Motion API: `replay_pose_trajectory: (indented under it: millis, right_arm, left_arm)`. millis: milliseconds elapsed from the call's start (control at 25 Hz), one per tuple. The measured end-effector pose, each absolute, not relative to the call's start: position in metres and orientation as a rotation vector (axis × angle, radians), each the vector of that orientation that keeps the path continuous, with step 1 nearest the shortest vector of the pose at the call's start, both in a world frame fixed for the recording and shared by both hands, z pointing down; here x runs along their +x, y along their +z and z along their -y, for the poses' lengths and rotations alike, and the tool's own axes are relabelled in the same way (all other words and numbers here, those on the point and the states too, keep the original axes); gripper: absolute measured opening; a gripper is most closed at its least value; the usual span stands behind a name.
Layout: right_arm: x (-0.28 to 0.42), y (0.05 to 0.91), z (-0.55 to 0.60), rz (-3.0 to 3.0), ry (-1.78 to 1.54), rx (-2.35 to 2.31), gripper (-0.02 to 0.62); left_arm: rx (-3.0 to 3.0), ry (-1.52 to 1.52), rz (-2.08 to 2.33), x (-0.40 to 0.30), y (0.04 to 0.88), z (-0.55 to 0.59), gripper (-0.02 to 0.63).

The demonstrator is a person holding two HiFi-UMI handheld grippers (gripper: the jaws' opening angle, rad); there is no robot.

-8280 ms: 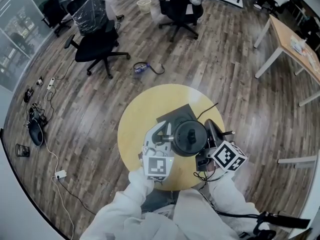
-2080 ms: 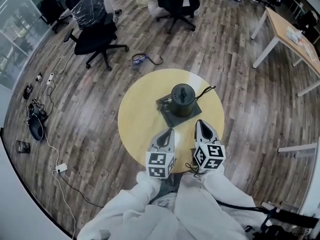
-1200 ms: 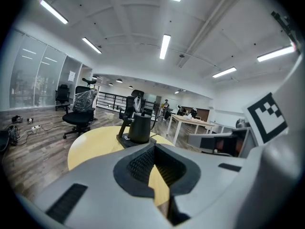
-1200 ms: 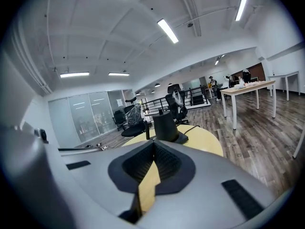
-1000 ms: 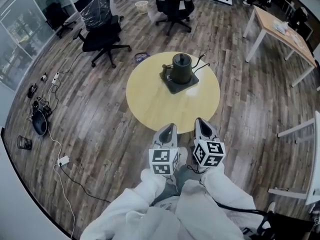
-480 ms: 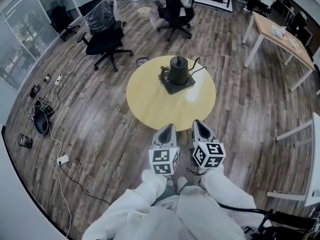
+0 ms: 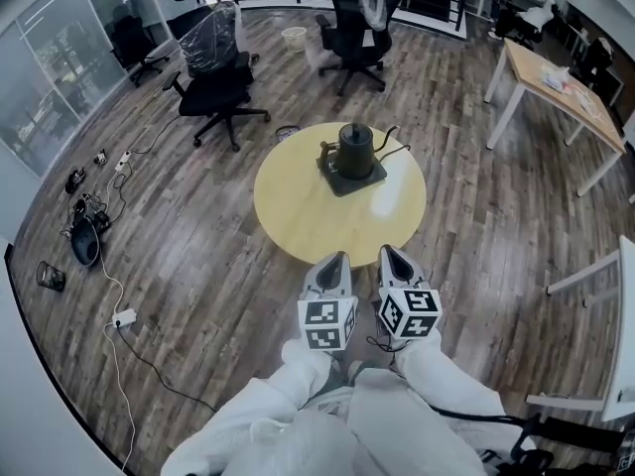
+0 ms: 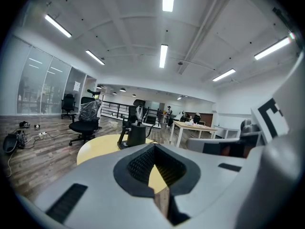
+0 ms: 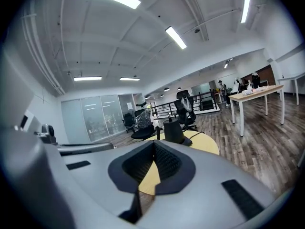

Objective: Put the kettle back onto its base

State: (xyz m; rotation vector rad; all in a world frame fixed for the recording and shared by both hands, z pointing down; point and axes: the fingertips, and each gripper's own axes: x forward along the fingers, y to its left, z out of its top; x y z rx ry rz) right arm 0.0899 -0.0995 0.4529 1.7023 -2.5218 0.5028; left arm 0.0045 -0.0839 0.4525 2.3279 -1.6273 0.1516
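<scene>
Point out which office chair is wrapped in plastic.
The black chair beyond the yellow table's left edge: clear plastic covers its backrest. The chair on its right has none.

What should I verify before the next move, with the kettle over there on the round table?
1. The kettle stands upright on its base: ok.
2. The kettle is fully seated on the base: cannot tell, too small in every view.
3. The left gripper is empty: ok, jaws together, nothing between them.
4. The right gripper is empty: ok, jaws together, nothing between them.
5. Both grippers are apart from the table: ok, they are short of its near edge.
</scene>
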Motion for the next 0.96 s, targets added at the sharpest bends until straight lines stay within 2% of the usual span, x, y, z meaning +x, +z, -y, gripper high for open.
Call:
replay_pose_trajectory:
  millis: [960]
  right_arm:
    - [0.112, 0.452, 0.099, 2.47, 0.466, 1.733, 0.013]
  left_arm:
    - [2.373, 0.163, 1.586, 0.032, 0.448, 0.084, 0.0]
